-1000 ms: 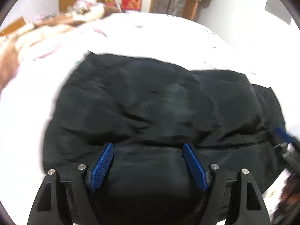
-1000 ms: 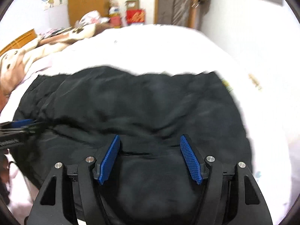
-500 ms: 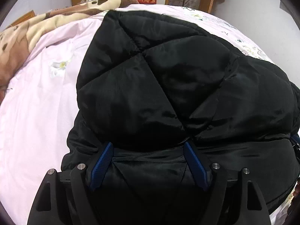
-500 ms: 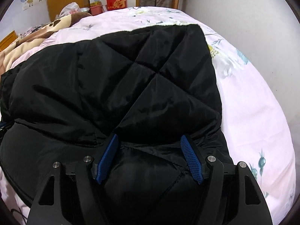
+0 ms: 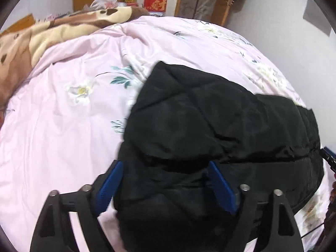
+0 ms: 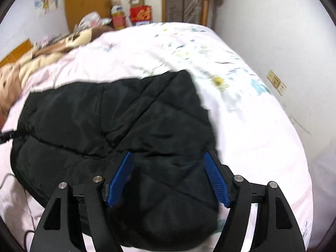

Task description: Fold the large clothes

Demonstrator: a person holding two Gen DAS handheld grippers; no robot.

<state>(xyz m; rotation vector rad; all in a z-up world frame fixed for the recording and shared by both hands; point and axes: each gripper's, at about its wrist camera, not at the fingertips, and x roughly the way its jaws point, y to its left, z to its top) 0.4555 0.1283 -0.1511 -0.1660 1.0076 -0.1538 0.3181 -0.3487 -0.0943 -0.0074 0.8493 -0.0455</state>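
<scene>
A black quilted padded garment (image 5: pixel 210 130) lies folded on the pink floral bed; it also shows in the right wrist view (image 6: pixel 117 124). My left gripper (image 5: pixel 166 168) is open, its blue pads (image 5: pixel 109 187) wide apart over the garment's near left edge. My right gripper (image 6: pixel 168 163) is open too, its blue pads (image 6: pixel 216 180) straddling the garment's near right edge. Neither pinches the fabric. The right gripper's tip (image 5: pixel 328 155) peeks in at the left view's right edge, and the left gripper's tip (image 6: pixel 6 136) at the right view's left edge.
The pink floral bedsheet (image 5: pixel 63 115) stretches to the left and beyond the garment. A brown and cream blanket (image 5: pixel 42 35) lies at the far left. Boxes (image 5: pixel 155 2) and a wardrobe stand behind the bed. A white wall (image 6: pixel 283 42) runs along the right.
The garment's far half has come over toward me and now lies doubled and shorter. Both grippers have drawn back and up. More bare sheet shows beyond and left of it.
</scene>
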